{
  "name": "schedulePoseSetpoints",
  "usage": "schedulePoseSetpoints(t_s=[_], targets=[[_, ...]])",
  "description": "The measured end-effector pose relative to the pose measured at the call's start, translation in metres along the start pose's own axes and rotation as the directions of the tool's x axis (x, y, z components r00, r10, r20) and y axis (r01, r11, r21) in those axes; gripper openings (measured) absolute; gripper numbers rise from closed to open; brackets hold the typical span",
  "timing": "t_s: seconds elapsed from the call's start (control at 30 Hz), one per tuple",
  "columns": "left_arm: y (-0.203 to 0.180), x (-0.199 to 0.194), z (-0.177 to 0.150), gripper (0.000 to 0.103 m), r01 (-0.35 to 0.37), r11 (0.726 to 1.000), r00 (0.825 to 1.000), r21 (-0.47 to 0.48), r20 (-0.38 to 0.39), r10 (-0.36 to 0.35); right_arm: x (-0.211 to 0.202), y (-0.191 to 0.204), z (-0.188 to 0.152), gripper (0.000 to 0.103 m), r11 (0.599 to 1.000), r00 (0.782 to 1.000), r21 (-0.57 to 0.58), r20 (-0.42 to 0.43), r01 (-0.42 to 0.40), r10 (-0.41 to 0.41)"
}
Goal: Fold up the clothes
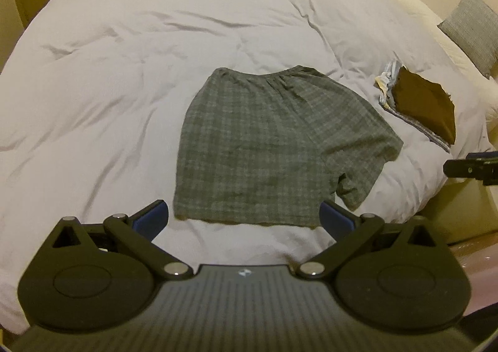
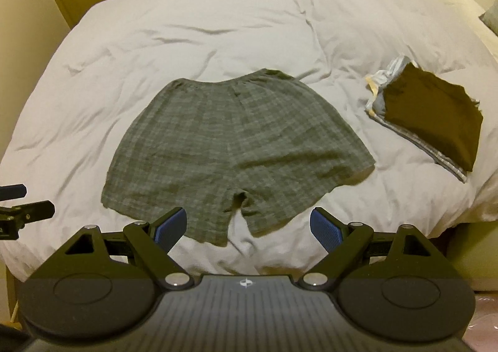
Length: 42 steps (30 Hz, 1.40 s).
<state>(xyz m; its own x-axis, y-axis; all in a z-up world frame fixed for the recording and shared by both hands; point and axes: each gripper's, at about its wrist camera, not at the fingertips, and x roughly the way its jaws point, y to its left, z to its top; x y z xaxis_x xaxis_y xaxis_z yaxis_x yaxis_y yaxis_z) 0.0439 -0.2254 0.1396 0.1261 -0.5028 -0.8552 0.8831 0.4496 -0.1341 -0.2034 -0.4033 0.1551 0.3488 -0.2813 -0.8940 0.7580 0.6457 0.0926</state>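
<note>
Left claw: held spread and empty above the near hem of the left leg, probably so that this edge can be pinched first.
Shorts: laid flat and unfolded on the middle of the bed, waistband far, both legs near; spread out so a fold can be begun.
Right claw: held spread and empty over the crotch and the right leg's hem; nothing is gripped.
Pile: folded clothes stacked at the right of the shorts, well apart, a brown piece on top; seemingly finished items kept clear.
Bed: white duvet used as the folding surface.
Containers: none are seen.
</note>
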Motion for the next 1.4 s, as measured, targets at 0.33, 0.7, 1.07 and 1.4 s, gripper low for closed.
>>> schedulePoseSetpoints(t_s=[0.33, 0.7, 1.07, 1.4], targets=[[0.016, -0.023, -0.014, 0.101, -0.023, 1.000, 0.999, -0.006, 0.041, 0.023, -0.011, 0.025, -0.011, 0.088, 1.000, 1.000, -0.026, 0.005, -0.002, 0.002], [0.017, -0.026, -0.021, 0.101, -0.017, 0.999, 0.999, 0.038, 0.038, 0.016, -0.016, 0.033, -0.024, 0.088, 1.000, 1.000, -0.010, 0.001, 0.023, -0.023], [-0.044, 0.001, -0.007, 0.101, -0.044, 0.976, 0.997, 0.215, 0.073, 0.028, -0.023, -0.047, -0.012, 0.088, 0.992, 0.996, 0.108, 0.053, 0.070, -0.076], [-0.166, 0.074, 0.026, 0.101, -0.110, 0.973, 0.989, 0.204, 0.117, 0.087, 0.041, -0.168, 0.058, 0.088, 0.995, 0.997, -0.097, 0.061, -0.031, 0.037]])
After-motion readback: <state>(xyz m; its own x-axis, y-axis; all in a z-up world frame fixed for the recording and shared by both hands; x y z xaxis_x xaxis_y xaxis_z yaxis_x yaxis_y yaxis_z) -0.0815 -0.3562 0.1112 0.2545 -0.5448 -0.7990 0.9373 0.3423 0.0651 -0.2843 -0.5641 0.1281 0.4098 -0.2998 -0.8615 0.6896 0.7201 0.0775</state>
